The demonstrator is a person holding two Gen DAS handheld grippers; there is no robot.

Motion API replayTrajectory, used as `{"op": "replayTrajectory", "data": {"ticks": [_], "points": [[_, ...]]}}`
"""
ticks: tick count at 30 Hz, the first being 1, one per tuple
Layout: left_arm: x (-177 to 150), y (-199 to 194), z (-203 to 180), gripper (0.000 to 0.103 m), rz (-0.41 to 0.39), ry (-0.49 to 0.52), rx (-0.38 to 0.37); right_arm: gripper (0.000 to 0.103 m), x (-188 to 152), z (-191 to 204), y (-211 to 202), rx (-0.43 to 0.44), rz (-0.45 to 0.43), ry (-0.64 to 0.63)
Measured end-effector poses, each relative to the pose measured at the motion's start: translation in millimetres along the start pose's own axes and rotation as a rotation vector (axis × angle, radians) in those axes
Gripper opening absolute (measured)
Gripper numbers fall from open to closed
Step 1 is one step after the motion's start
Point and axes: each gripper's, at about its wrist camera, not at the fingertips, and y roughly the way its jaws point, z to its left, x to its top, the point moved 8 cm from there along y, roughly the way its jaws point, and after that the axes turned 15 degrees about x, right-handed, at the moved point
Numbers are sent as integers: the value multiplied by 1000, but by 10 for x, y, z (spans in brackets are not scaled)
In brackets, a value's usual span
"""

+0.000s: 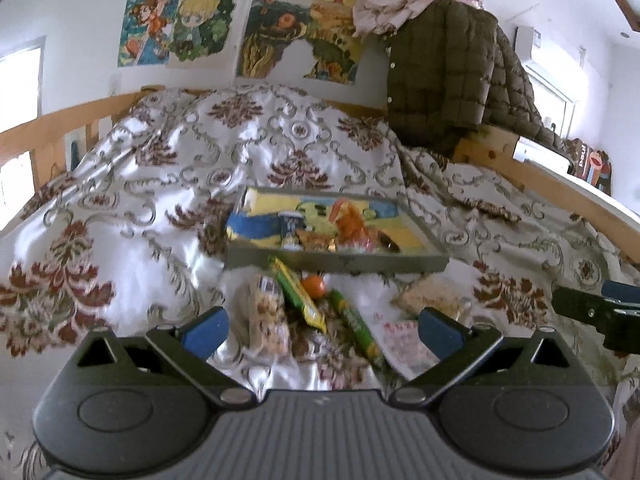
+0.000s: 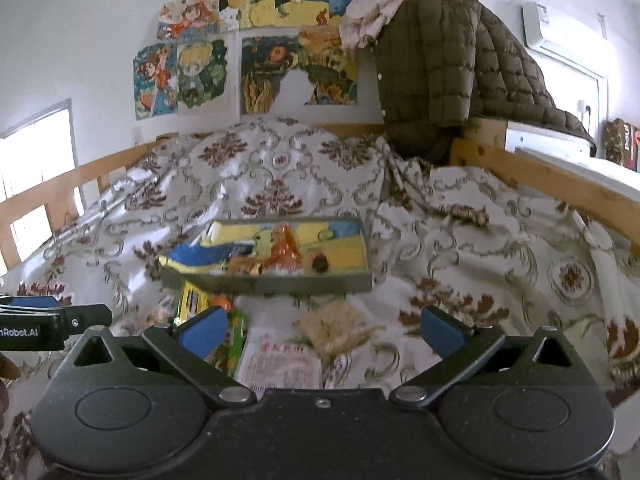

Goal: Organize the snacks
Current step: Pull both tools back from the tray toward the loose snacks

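Some snacks sit in the tray — more wait at 6 o'clock on the bed; both hand-held grippers — left, right — are spread, holding nothing.

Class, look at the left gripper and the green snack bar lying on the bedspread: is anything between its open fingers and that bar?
Nothing visible. The left gripper is open, and the green snack bar lies uncovered on the bedspread, ahead of the fingers, with the orange ball beyond it.

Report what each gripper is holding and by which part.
Nothing is held. The left gripper and the right gripper both stand open above loose snack packets on the patterned bedspread.
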Motion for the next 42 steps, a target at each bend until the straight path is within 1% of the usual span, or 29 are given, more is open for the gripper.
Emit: {"op": "replayTrajectory", "data": {"ticks": [7,12,16,19,31,42], "points": [[-249,-48,130,103,44,-12,34,102,-295,67,-47,0,79,20],[-421,-46,202,103,86,-16,61,102,-523,168,-24,24,153,21],[-544,-20,203,103,127,36,93,102,-750,260,42,39,243,12],[-617,-15,204,103,142,70,106,102,-874,320,83,54,283,7],[-889,69,237,103,229,126,145,102,-1011,256,167,55,333,38],[-875,121,163,103,227,157,155,102,-1039,196,222,70,335,70]]}}
